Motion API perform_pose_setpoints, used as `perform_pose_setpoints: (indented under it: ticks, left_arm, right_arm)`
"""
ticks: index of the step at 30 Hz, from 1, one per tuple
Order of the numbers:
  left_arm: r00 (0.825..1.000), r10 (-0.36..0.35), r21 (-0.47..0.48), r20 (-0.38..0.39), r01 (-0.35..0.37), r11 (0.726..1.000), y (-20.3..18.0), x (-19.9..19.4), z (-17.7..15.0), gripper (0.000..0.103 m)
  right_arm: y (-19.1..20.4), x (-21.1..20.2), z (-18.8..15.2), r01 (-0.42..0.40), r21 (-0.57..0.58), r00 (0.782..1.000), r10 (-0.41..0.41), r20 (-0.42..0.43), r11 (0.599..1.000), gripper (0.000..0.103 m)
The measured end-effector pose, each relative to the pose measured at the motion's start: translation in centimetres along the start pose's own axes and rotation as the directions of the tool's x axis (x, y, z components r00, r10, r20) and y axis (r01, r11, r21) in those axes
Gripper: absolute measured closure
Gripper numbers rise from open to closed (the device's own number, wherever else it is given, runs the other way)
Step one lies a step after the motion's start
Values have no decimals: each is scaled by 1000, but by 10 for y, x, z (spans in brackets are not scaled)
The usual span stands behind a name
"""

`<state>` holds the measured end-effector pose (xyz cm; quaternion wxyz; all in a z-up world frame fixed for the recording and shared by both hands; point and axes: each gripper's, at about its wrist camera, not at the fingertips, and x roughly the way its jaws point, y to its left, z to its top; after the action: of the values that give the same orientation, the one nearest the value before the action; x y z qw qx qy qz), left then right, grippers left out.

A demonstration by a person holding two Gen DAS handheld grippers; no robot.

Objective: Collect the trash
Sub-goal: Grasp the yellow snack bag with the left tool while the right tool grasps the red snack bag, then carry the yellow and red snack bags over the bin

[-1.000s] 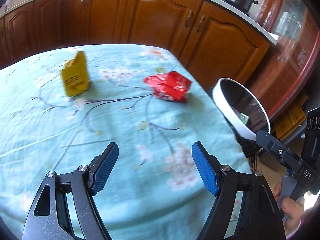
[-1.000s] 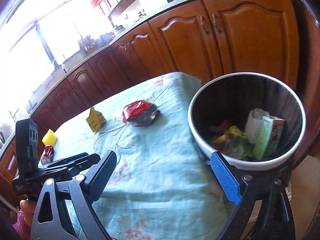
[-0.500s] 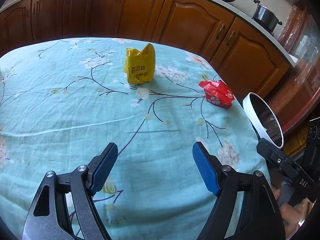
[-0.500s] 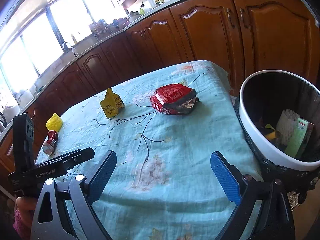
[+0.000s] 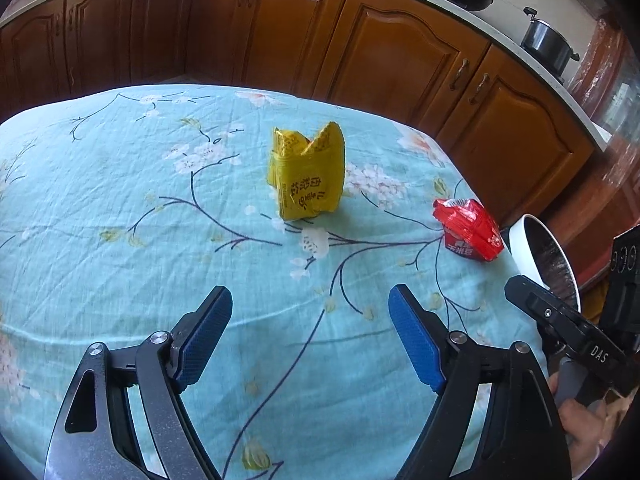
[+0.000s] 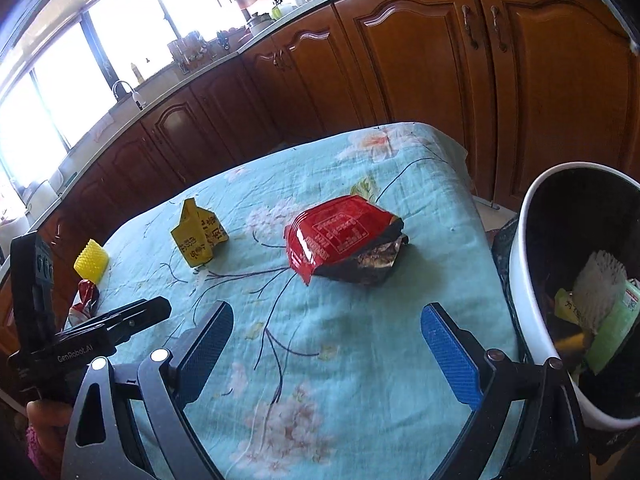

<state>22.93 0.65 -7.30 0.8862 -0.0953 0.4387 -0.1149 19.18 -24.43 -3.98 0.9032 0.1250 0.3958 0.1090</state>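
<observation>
The left wrist camera sits behind the left gripper (image 5: 310,336) and looks down and forward across the floral tablecloth (image 5: 120,220) toward the wooden cabinets (image 5: 400,52), with the yellow wrapper (image 5: 308,178) near centre. The right wrist camera sits behind the right gripper (image 6: 326,346), low over the same tablecloth (image 6: 360,320), facing the cabinets (image 6: 420,60) and bright window (image 6: 60,80), close beside the trash bin (image 6: 524,280). Both views share the yellow wrapper (image 6: 198,238), the red wrapper (image 5: 470,234) (image 6: 340,236) and the bin (image 5: 520,248) (each also catches the other gripper at its edge).
</observation>
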Motion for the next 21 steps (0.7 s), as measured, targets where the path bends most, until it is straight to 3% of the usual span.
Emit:
perform_pose_setpoints:
  ticks: [13,15,16,20,21]
  left_arm:
    - [998,62,-24,11,-62,998,9,53,58,19]
    - [997,71,-29,16,-71,997,10,57,61,20]
    - [998,68,-27,15,-68,997,11,59,61,22]
    - [1000,24,1,3,-24,1000,6,62,58,66]
    - [1000,19,12,2,-19,1000,2,61,56,69]
  right_arm:
    - [-12,48,37,-2,32,998,4,-56,999,8]
    - [-11,49,37,-2,32,999,3,-50,999,12]
    - [-11,49,37,2,27,999,0,-50,1000,23]
    - [-10,47,34,-13,18,999,14,-42,1000,41]
    - [-9,45,33,-11,14,999,12,-38,1000,43]
